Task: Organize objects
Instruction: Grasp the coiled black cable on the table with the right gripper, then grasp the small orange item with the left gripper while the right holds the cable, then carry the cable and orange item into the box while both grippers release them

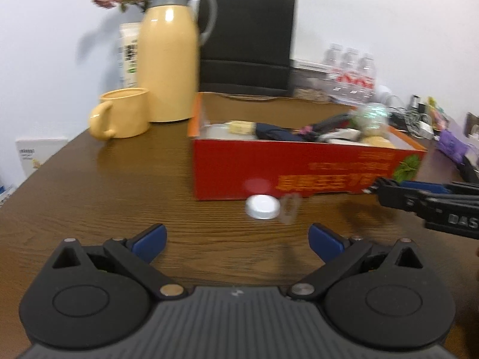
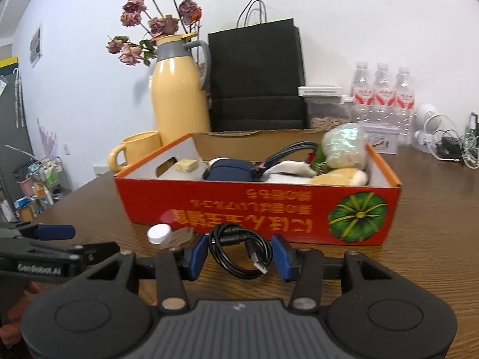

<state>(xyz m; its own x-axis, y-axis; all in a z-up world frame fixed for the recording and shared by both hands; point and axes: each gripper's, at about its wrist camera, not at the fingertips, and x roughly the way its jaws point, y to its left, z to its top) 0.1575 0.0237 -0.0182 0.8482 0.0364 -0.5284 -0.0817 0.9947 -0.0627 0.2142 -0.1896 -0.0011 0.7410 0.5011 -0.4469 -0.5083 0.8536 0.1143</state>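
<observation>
Cable (image 2: 239, 249), coiled, lay on the tabletop (image 2: 419, 254) before the red box (image 2: 269, 206), pinched between the right tool's (image 2: 241, 257) half-closed pads, while the left tool (image 1: 238, 239) gaped empty near a white-capped bottle (image 1: 263, 206).

I see glossy red cardboard box (image 2: 257, 209) on wood-grain table (image 2: 419, 224); behind it, shiny yellow flask (image 2: 179, 95) and matt black paper bag (image 2: 257, 74).
</observation>
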